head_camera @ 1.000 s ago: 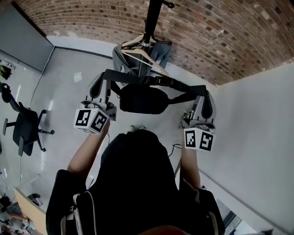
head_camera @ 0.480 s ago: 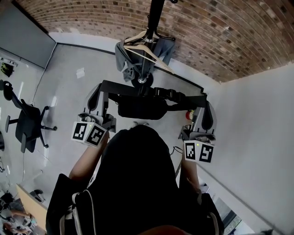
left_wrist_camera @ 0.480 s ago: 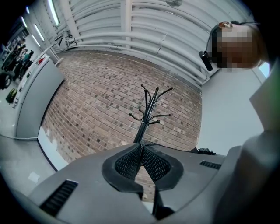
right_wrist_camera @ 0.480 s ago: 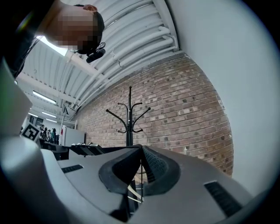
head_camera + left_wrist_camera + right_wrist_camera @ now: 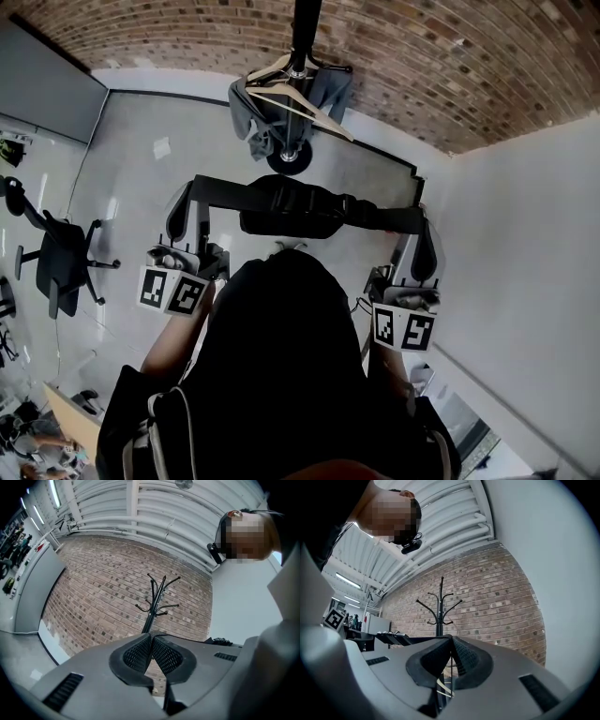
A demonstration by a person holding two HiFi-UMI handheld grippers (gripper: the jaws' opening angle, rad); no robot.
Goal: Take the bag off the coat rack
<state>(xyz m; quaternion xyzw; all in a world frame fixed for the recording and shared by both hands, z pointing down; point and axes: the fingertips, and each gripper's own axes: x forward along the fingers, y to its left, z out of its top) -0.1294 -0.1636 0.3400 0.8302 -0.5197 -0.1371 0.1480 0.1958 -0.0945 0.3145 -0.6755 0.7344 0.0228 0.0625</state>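
I read the task as in its closing stage: the black waist bag (image 5: 289,211) hangs in mid-air in front of me, well apart from the coat rack (image 5: 302,28), and touches no hook. The bag is slung from its strap (image 5: 230,190), which runs flat and nearly taut from one gripper to the other. The left gripper (image 5: 151,639) has its jaws drawn together, and in the head view the strap ends at its tips, so I judge it clamped on the strap's left end. The right gripper (image 5: 451,641) is closed in the same way on the strap's right end. Both tools point roughly level toward the brick wall (image 5: 450,66). The rack keeps a wooden hanger (image 5: 300,101) and a grey garment (image 5: 246,117), and neither touches the bag. The next move, in my judgement, calls for firm grip pressure on both ends, even spacing so the strap does not sag, and a carry to a set-down place. No view shows such a place.
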